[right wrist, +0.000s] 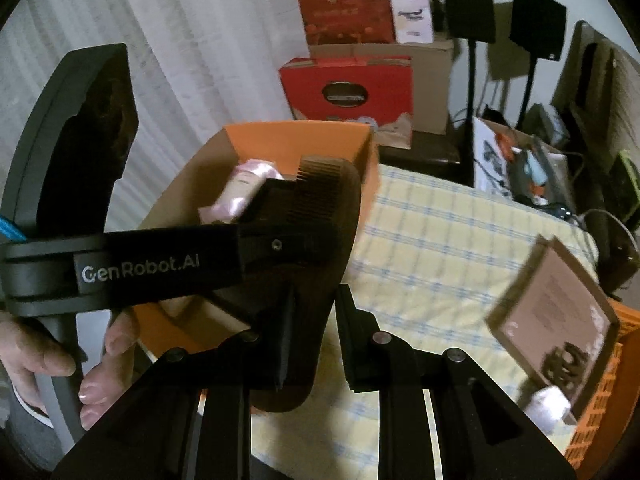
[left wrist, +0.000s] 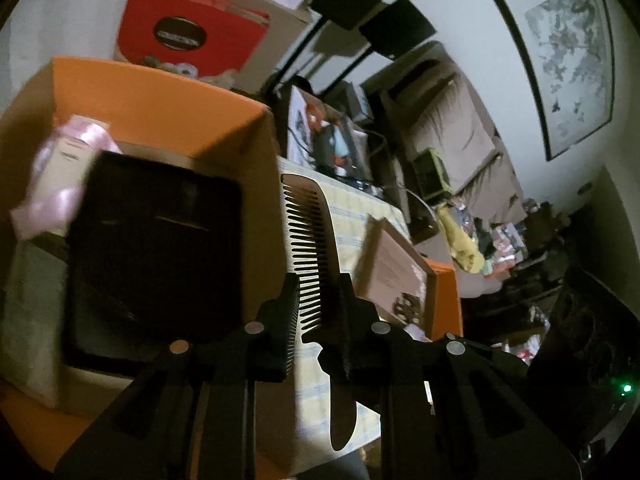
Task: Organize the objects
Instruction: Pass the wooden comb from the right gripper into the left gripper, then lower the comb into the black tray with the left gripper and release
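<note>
Between the left gripper's [left wrist: 316,300] fingers, a dark comb [left wrist: 310,240] sits clamped.

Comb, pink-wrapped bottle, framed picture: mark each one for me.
comb [left wrist: 316,240], left wrist view, on its toothed middle
pink-wrapped bottle [right wrist: 244,188], right wrist view, on its body
framed picture [right wrist: 556,300], right wrist view, on its pinkish face

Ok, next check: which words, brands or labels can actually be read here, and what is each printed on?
"GenRobot.AI": white lettering on the black strap of the left gripper, seen from the right wrist view.
Red box: dark oval logo, lettering too blurred to read.
White box on the stacked cartons: dark print, unreadable.
Framed board leaning on the orange crate: faint text, unreadable.
</note>
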A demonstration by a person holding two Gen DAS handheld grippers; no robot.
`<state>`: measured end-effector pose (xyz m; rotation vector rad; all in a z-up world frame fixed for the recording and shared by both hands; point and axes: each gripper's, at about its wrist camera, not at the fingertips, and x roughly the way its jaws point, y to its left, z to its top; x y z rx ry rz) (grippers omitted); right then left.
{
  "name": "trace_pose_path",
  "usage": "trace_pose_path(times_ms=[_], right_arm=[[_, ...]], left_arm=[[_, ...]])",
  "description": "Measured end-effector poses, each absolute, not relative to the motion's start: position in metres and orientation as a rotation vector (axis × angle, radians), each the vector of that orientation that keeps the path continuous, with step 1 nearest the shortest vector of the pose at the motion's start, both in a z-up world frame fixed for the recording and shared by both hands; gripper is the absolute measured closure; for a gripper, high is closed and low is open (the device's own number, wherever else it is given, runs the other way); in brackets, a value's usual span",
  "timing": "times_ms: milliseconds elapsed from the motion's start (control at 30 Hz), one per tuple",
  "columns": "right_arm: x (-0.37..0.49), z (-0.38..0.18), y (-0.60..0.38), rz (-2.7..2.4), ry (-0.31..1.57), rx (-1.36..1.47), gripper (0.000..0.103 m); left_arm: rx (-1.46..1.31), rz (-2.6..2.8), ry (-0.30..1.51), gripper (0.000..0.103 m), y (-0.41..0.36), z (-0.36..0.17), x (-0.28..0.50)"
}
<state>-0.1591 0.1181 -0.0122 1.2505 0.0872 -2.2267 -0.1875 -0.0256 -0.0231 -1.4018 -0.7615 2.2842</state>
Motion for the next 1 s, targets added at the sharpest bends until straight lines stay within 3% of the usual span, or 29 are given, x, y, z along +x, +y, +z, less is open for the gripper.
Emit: trace_pose_path(times_ms=[367,433,833,1000], right_arm=[[-0.196,-0.042,0.068,-2.194,0.069,1.345,0.084],[-0.201,-0.046,0.064,-2.199,0.075,1.361,0.094],[-0.204,-0.054,0.067,-2.26,0.147,1.381,0.093],[-0.194,-0.034,0.087,-2.303,0.112,1.317,0.092]], left_arm=[[-1.507,2.321,-0.739,0.087,-0.068,-0.054,-0.213],[-1.523,2.317,-0.74,0.087,-0.072,-0.06,-0.218],[-1.599,2.362,-0.667,0.087,-0.085,-0.081,-0.236],[-1.644,2.359,-0.666,0.071,-0.089,-0.09,-0.238]])
